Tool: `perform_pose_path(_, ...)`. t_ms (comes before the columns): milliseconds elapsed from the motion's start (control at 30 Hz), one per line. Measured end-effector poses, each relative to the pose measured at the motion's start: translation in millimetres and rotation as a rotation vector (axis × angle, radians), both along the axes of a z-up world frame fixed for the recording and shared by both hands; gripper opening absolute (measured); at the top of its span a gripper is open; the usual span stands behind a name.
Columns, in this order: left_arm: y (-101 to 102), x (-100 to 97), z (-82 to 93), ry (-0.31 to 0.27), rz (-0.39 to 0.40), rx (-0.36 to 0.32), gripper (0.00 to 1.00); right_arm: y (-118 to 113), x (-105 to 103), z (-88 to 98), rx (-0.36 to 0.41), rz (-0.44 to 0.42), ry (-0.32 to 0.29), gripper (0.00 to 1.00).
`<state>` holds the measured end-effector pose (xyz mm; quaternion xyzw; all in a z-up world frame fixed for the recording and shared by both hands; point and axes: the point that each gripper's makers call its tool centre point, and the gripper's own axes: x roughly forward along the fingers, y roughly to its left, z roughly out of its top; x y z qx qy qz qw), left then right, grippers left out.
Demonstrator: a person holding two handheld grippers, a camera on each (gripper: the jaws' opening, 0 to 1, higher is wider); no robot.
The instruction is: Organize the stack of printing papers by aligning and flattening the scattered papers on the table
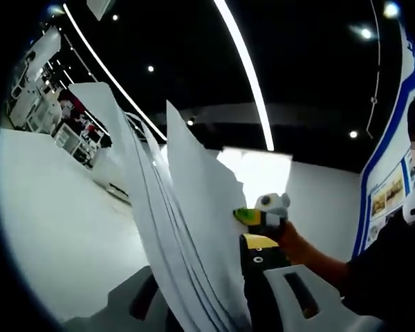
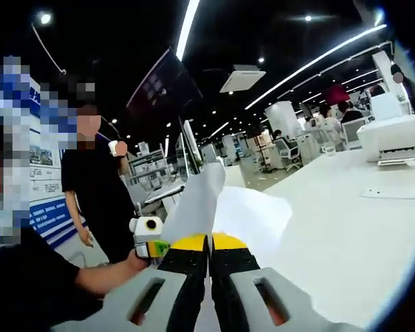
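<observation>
Holding paper stack [image 1: 187,235] upright, edge-on, above white table [image 1: 48,228]. My left gripper [image 1: 214,304] has jaws clamped around sheets near bottom. My right gripper [image 2: 209,277] shows jaws pressed together on same stack's edge. Bystander [image 2: 97,187] stands far left.

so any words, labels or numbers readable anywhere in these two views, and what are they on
None can be read.
Blue wall panel in the left gripper view: posters with pictures, print too small and blurred.
Blue wall board in the right gripper view: lines of text, too blurred.
Stack of papers: blank white, no print showing.
White machine on the table: no legible label.
Both grippers' jaws, closed on the papers: no markings.
</observation>
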<state>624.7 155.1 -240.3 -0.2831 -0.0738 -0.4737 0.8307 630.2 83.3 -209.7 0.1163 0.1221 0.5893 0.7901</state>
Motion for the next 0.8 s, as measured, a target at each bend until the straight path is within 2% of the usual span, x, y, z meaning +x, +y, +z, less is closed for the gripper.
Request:
perform_pose_path(167,2,0.7,-0.3,-0.035,0.027,0.025,0.10,3,-3,-1.5,-0.006,0.004,-0.007,0.00)
perform_pose_path(267,3,0.0,0.3,-0.056,0.040,0.042,0.07,2,-3,-4.2,-0.015,0.001,-0.004,0.00)
perform_pose_path(567,-4,-4.9,3.9,-0.113,0.054,0.111,0.06,-11,4,-2.5,-0.039,-0.008,-0.044,0.00)
perform_pose_path(800,-5,-5.5,3.8,-0.124,0.065,0.153,0.05,-30,16,6.5,-0.038,-0.040,-0.073,0.00)
